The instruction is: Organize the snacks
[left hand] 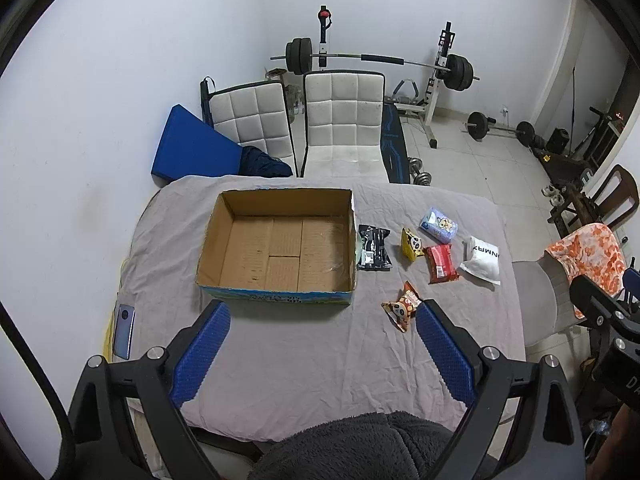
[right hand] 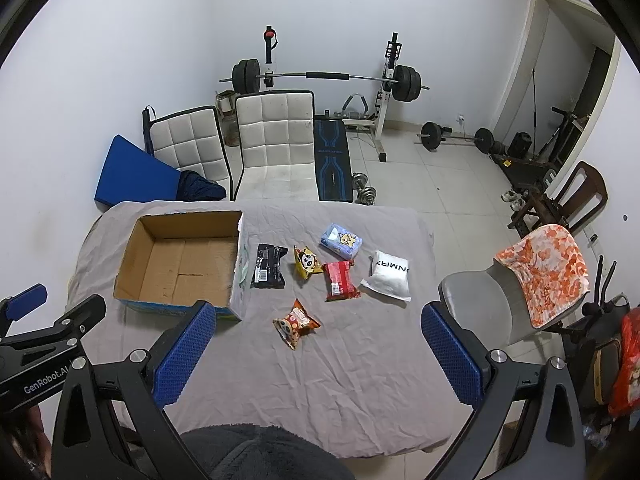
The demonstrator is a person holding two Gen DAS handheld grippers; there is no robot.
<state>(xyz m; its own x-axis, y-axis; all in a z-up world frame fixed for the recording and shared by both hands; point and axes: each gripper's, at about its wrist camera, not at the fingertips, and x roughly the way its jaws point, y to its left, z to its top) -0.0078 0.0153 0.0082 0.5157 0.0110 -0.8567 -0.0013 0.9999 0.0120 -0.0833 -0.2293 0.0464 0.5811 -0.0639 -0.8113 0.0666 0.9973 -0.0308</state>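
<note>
An empty open cardboard box [left hand: 276, 256] [right hand: 180, 266] sits on the left of the cloth-covered table [left hand: 320, 352]. To its right lie several snack packs: a black one [left hand: 374, 247] [right hand: 268, 266], a yellow one [left hand: 412, 243] [right hand: 306, 262], a red one [left hand: 441, 264] [right hand: 340, 280], a pale blue one [left hand: 439, 225] [right hand: 341, 241], a white pouch [left hand: 482, 261] [right hand: 388, 276] and an orange one [left hand: 404, 306] [right hand: 296, 323] nearest me. My left gripper [left hand: 322, 320] is open above the near table edge, holding nothing. My right gripper [right hand: 318, 324] is open too, with nothing between its fingers.
A phone [left hand: 123, 330] lies at the table's left edge. Two white padded chairs [left hand: 340, 120] stand behind the table, a grey chair with an orange towel [right hand: 544, 272] at its right. Weights and a bench fill the floor beyond. A dark fleece [left hand: 360, 444] is at the bottom.
</note>
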